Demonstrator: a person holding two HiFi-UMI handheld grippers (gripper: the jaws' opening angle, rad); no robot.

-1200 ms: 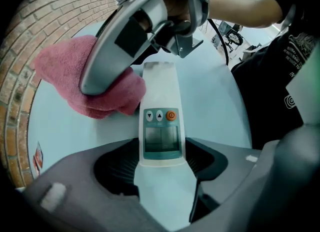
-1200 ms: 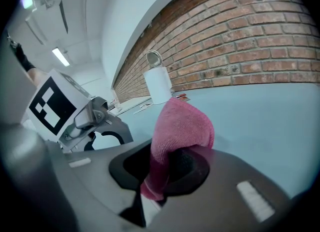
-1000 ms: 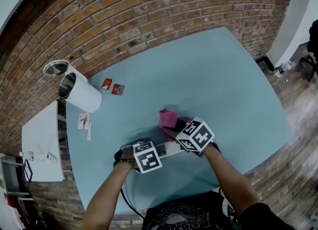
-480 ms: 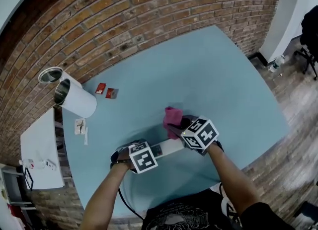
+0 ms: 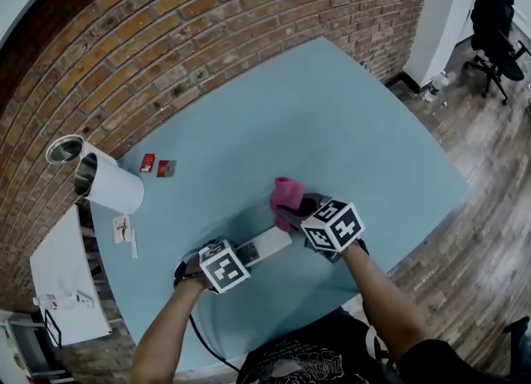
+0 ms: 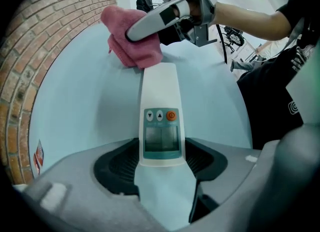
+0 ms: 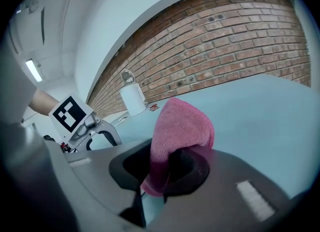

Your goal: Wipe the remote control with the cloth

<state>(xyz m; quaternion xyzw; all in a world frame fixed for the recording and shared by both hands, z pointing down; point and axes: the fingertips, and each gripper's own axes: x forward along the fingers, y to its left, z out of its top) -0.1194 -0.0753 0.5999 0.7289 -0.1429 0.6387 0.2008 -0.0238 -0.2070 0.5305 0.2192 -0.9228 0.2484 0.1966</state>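
Left tongs [image 6: 160, 168] clamp the remote [image 6: 160, 105] by its near end on the table [image 5: 332, 125], low centre of the head view. Right tongs [image 7: 162, 168], shut on the pink cloth [image 5: 286, 194], have slid it out to the far tip. One wiping pass looks about done.

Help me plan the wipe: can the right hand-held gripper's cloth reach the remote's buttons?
Probably yes: its cloth sits at the remote's far end, buttons bare; the left hand-held gripper clamps only the near end.
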